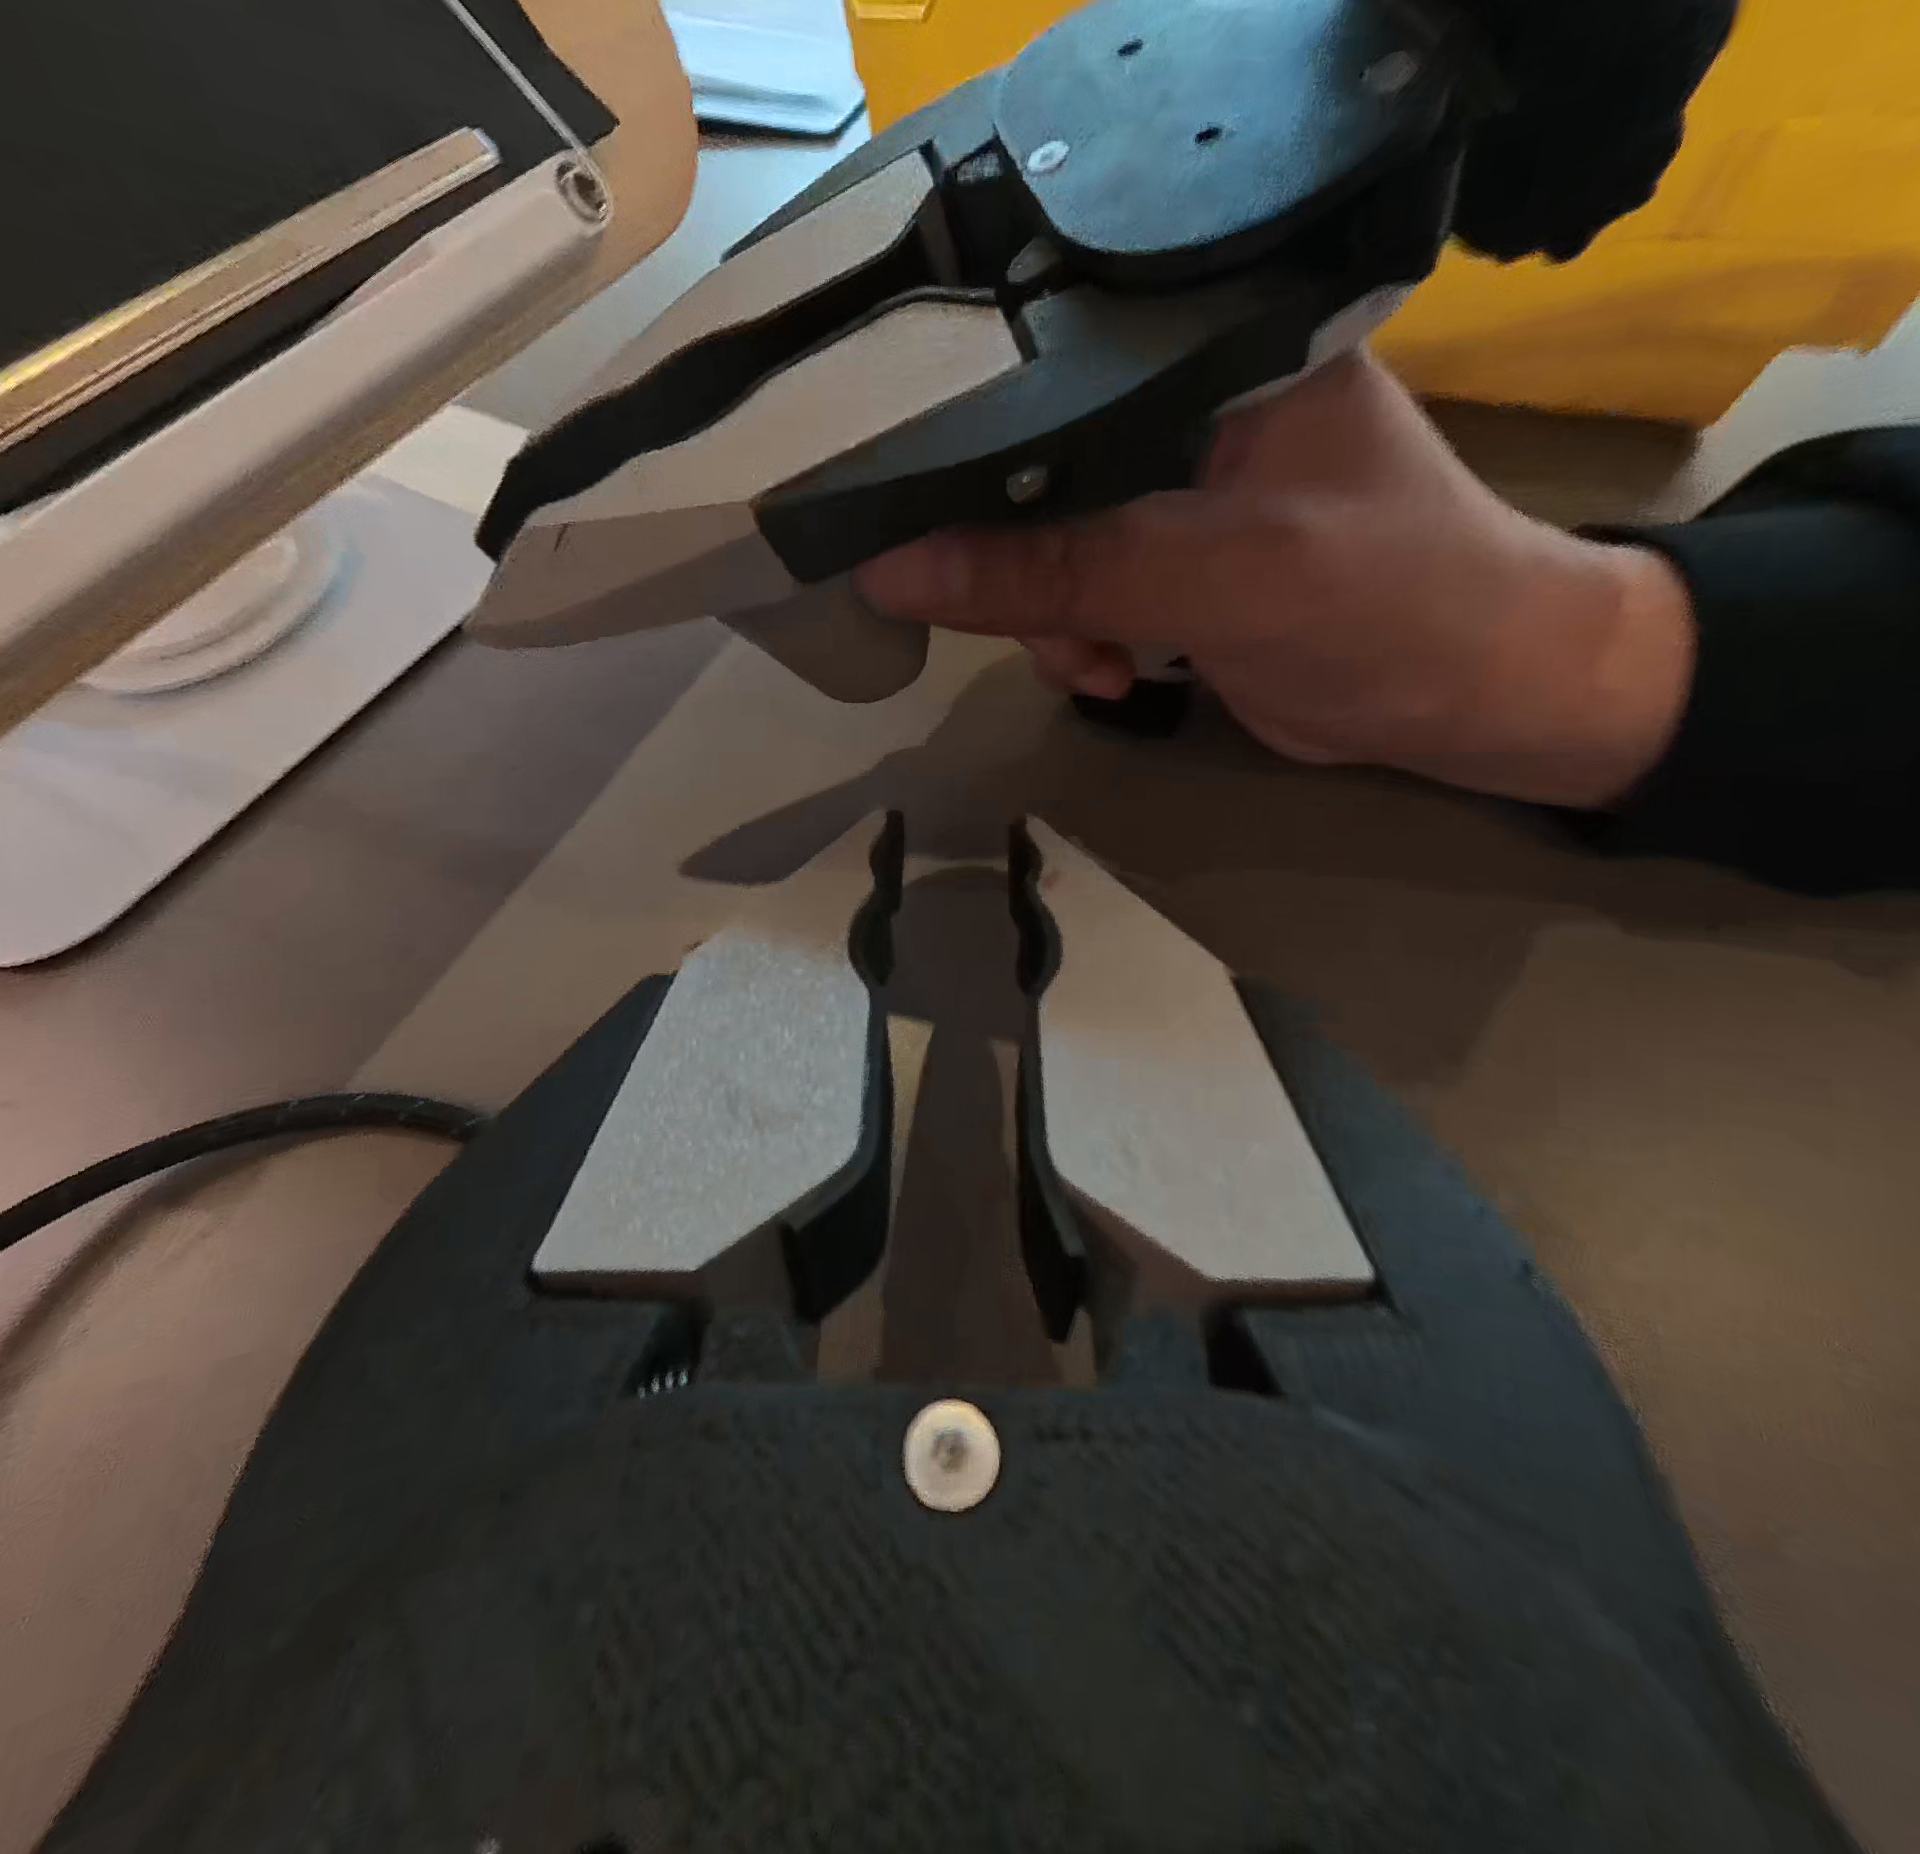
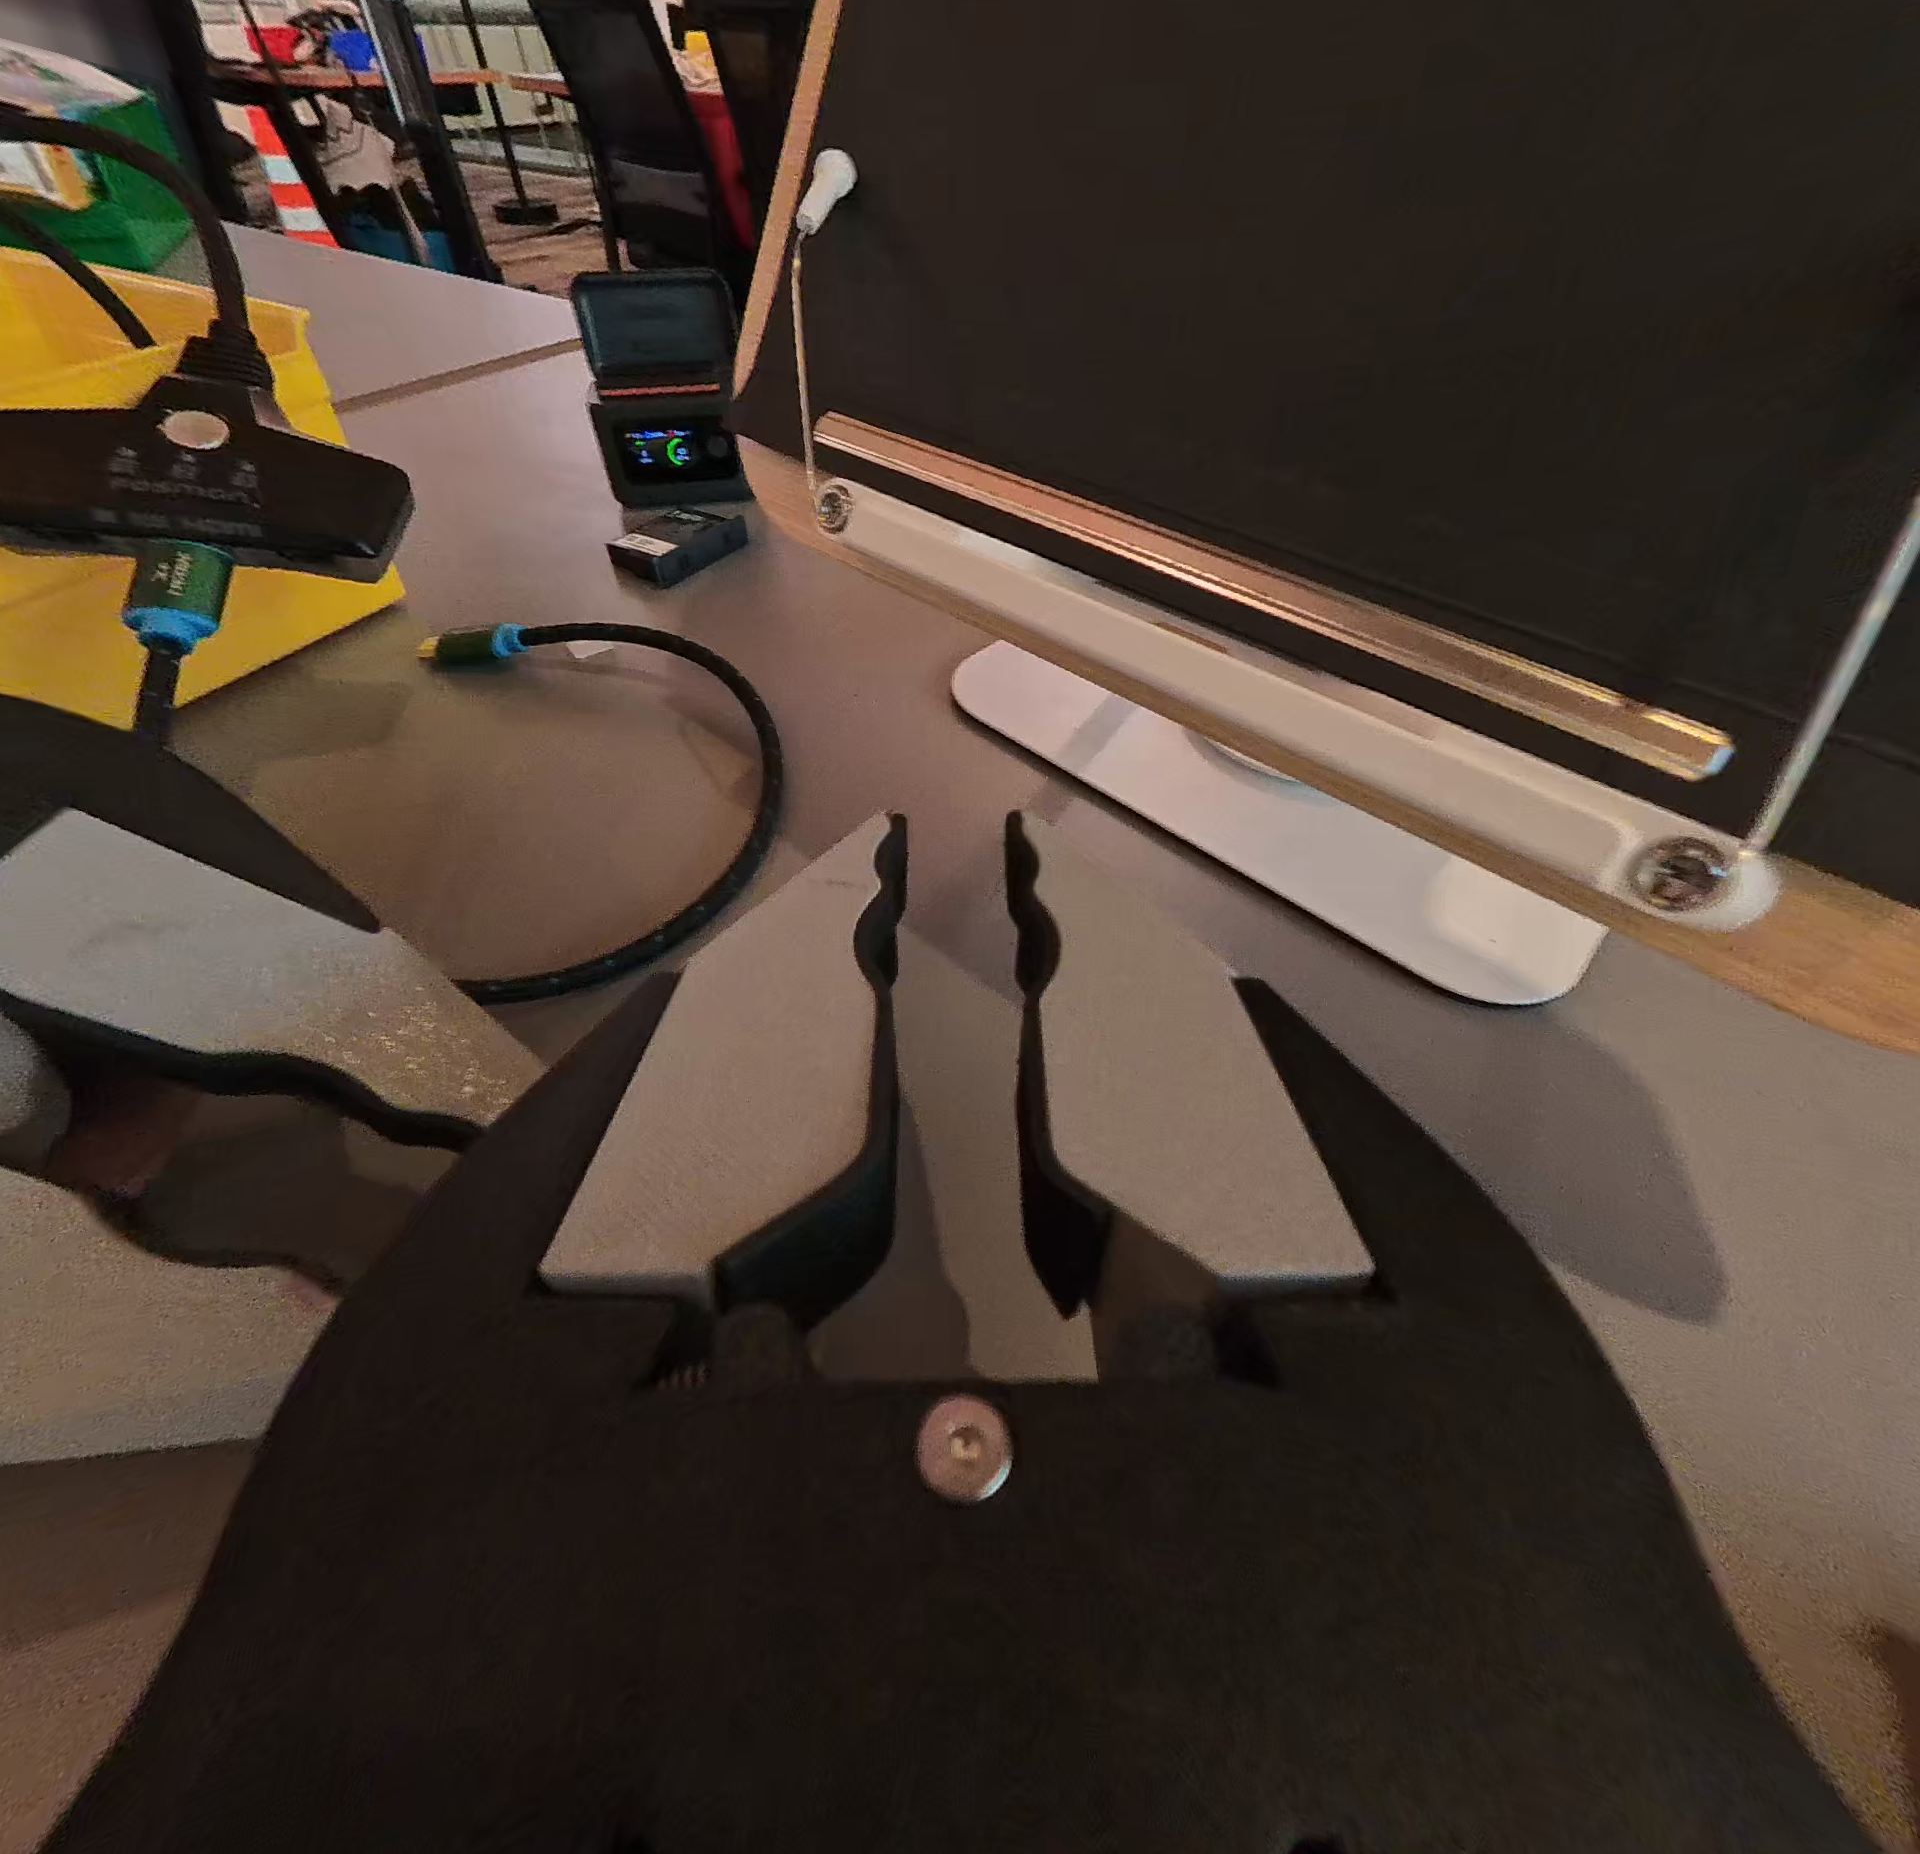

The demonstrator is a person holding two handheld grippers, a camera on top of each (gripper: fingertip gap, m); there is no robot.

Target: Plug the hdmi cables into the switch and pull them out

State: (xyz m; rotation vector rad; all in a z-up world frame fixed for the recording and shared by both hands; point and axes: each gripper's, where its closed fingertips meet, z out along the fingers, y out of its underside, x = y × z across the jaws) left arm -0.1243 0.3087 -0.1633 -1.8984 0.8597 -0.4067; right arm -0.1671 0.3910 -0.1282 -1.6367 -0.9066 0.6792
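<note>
- Your left black-and-grey two-finger gripper (image 1: 956, 848): fingers slightly parted, nothing between them.
- Your right black-and-grey two-finger gripper (image 2: 954, 848): fingers slightly parted, empty, above grey tabletop (image 2: 582, 765).

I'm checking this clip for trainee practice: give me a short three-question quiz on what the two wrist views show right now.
1. True or false: the right gripper is clamped on a cable plug.
2. How many plugs are in the black switch?
A. none
B. one
C. three
3. Fill in: the loose plug lies on the ____, its cable curling toward the right gripper.

Key
1. False: nothing sits between its fingers.
2. B: one green plug with a blue collar is in the side facing the camera; a separate thick black lead leaves the far side.
3. Table, next to the yellow bin.
</note>
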